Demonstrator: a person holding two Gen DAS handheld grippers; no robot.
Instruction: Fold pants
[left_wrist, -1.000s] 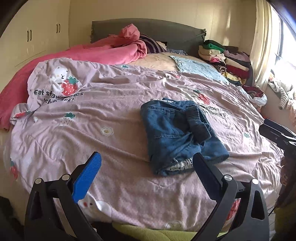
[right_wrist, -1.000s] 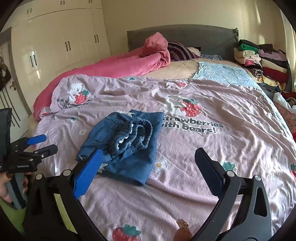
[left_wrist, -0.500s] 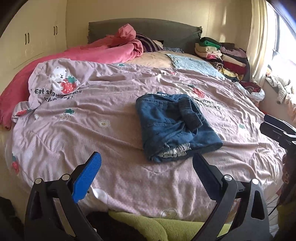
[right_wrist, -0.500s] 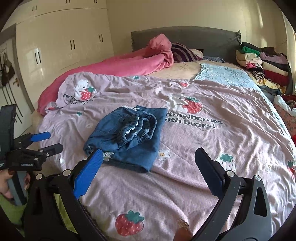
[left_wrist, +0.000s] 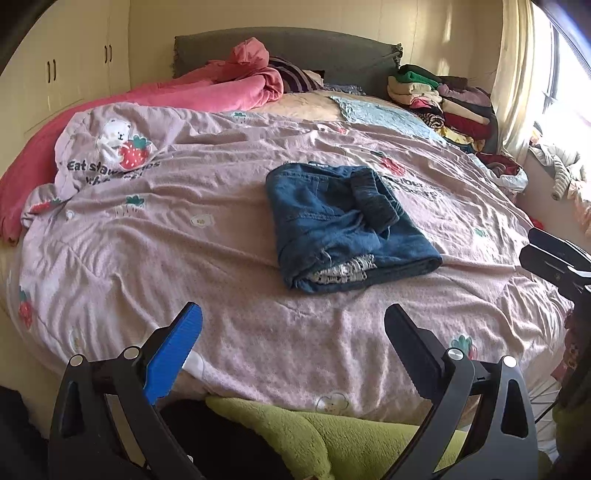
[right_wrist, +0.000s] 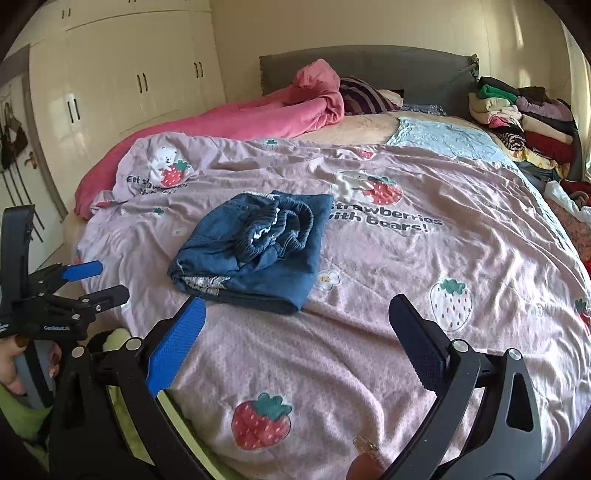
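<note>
The blue denim pants (left_wrist: 343, 225) lie folded in a compact bundle on the pink strawberry bedspread (left_wrist: 184, 236), waistband on top; they also show in the right wrist view (right_wrist: 258, 247). My left gripper (left_wrist: 293, 332) is open and empty, held back over the bed's near edge, well short of the pants. My right gripper (right_wrist: 295, 317) is open and empty, just in front of the pants' near edge and apart from them. The left gripper also shows at the left of the right wrist view (right_wrist: 96, 280), and the right gripper's tips at the right of the left wrist view (left_wrist: 543, 251).
A pink blanket (left_wrist: 207, 92) lies bunched at the head of the bed. A stack of folded clothes (left_wrist: 443, 99) stands at the far right by the grey headboard (left_wrist: 332, 48). Cream wardrobes (right_wrist: 129, 81) line the left wall. Green fabric (left_wrist: 332, 435) lies below the bed's edge.
Both grippers have drawn back from the pants toward the bed's near edge, both open throughout. The pants have not moved.
</note>
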